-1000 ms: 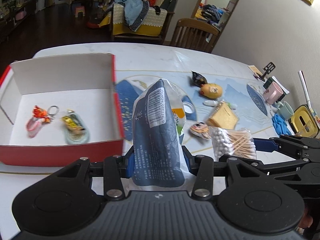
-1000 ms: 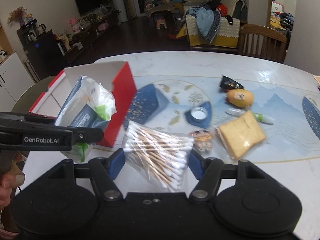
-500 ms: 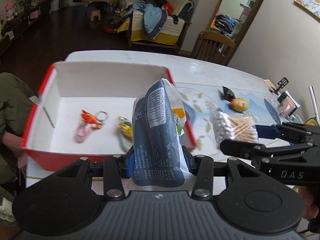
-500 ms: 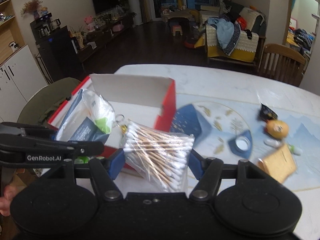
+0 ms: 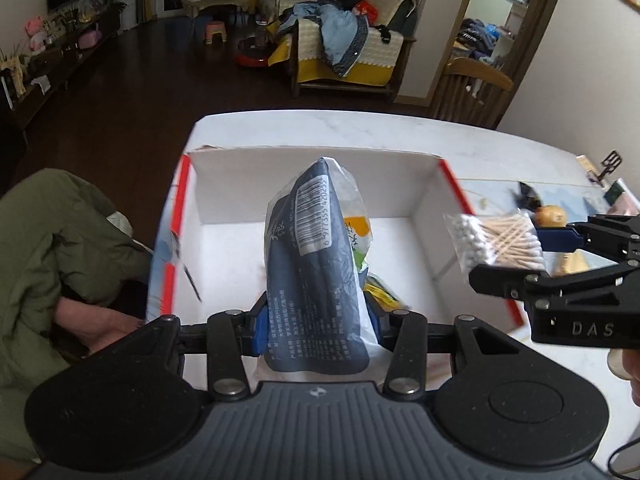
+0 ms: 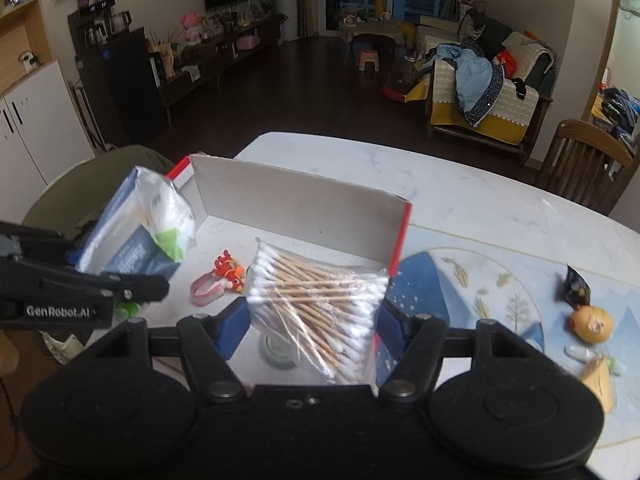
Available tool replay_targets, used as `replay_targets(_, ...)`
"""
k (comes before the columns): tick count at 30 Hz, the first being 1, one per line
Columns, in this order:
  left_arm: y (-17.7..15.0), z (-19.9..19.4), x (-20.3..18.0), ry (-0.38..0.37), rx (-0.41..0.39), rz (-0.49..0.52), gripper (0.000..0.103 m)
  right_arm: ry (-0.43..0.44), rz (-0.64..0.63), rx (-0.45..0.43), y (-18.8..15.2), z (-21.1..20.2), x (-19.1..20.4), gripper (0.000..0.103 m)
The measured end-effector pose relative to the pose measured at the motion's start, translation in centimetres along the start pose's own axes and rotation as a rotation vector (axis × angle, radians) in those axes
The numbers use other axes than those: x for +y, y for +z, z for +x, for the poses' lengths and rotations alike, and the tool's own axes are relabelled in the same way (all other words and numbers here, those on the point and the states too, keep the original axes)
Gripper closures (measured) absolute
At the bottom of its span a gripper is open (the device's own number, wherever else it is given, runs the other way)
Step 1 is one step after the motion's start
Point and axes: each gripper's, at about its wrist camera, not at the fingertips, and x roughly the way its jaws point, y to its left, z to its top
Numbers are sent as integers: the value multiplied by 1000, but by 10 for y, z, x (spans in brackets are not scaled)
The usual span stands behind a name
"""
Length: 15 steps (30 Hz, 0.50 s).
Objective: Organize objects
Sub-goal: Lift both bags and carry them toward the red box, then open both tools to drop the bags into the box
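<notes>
Tissue pack, dark blue with a barcode, stands upright pinched in the left gripper above the open red box. Right gripper clamps a clear bag of cotton swabs over the box's right side. Inside lies a red keychain charm. An orange toy sits on the table, far right.

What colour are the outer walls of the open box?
Red outside, white inside; the box edges show this best in the left wrist view.

Dark wood floor, clothes-heaped sofa, wooden chair beside white table.
</notes>
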Motion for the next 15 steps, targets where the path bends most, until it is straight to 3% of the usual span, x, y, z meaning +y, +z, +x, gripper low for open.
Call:
replay_targets(7,26,39,7,70,27,76,59,-21,-50,54,13,43,14,36)
replay_targets(15,45,89,-3,92,88,104,59,-67,-126,113,14,86,26,36)
